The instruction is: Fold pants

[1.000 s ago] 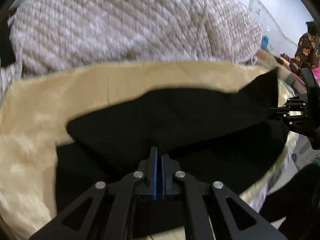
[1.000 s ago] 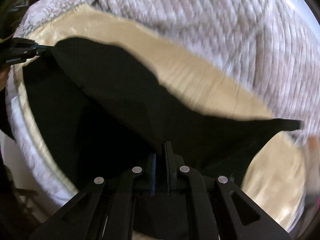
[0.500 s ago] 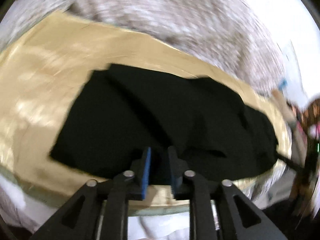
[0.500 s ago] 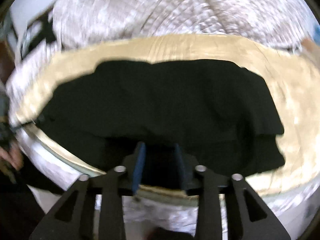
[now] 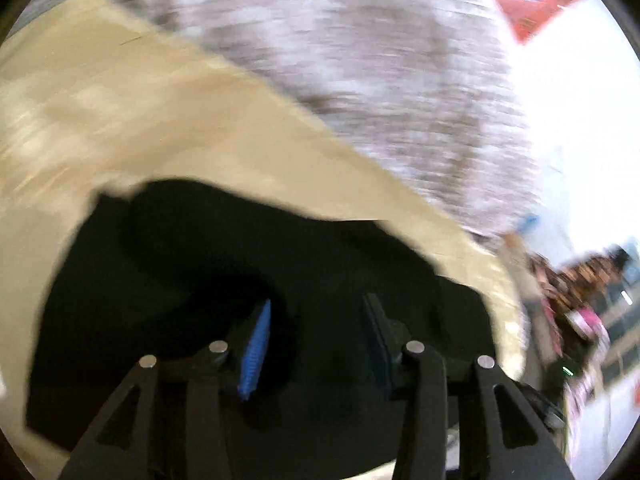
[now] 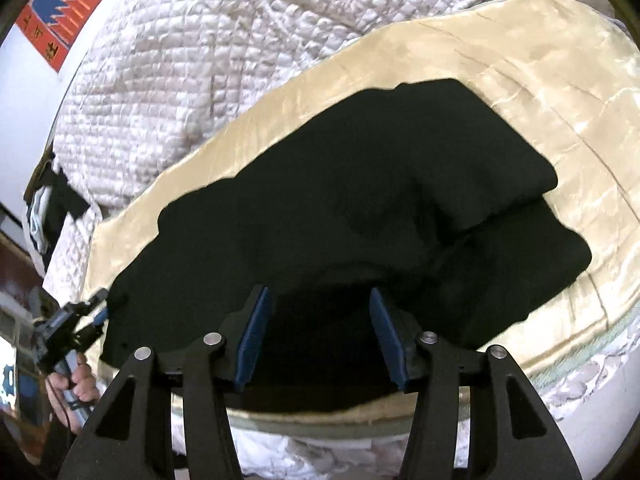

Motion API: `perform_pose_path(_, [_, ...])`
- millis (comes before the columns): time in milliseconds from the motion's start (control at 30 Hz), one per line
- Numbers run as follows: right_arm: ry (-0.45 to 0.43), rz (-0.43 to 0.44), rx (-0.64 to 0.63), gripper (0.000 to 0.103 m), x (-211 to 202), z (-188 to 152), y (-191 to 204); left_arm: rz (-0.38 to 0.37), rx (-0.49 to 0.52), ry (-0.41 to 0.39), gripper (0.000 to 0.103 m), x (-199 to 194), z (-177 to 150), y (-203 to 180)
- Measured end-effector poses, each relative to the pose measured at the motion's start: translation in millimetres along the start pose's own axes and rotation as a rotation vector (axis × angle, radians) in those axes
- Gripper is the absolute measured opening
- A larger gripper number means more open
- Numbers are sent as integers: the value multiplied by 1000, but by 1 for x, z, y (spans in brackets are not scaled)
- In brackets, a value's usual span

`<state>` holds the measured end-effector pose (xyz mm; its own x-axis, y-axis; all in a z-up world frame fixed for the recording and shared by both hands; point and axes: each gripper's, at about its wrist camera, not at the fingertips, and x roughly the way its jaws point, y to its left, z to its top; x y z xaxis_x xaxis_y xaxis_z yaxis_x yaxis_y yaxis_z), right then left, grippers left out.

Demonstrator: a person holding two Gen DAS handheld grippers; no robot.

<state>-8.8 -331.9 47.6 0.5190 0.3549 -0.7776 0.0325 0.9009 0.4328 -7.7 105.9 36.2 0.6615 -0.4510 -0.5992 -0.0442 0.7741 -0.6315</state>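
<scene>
Both tools spread wide, empty: left gripper (image 5: pixel 318 340), right gripper (image 6: pixel 318 332). Black pants (image 6: pixel 352 208) lie doubled over on the tan blanket (image 6: pixel 520 48), near its front edge, upper layer skewed at the right end. I judge one fold laid. Next: pinch an end, carry it across, align edges.

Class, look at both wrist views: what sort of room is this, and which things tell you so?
Probably a bedroom: black pants lie on a cream blanket spread over a bed, beside a bunched quilted white bedspread.
</scene>
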Motion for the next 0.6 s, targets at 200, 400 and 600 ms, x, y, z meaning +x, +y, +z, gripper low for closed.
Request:
perform_pose_path(200, [-37,15,16,52,-1,2,-6,81,159,-132,52,-22,15,-18])
perform_pose_path(400, [-64,21,44,52,-3,3,-12,290,-34,-67,52,-22,-2,45])
perform_pose_path(600, [-74,14,46,52,-5,3,-13,176,-146,-11,52,-29,-30,63])
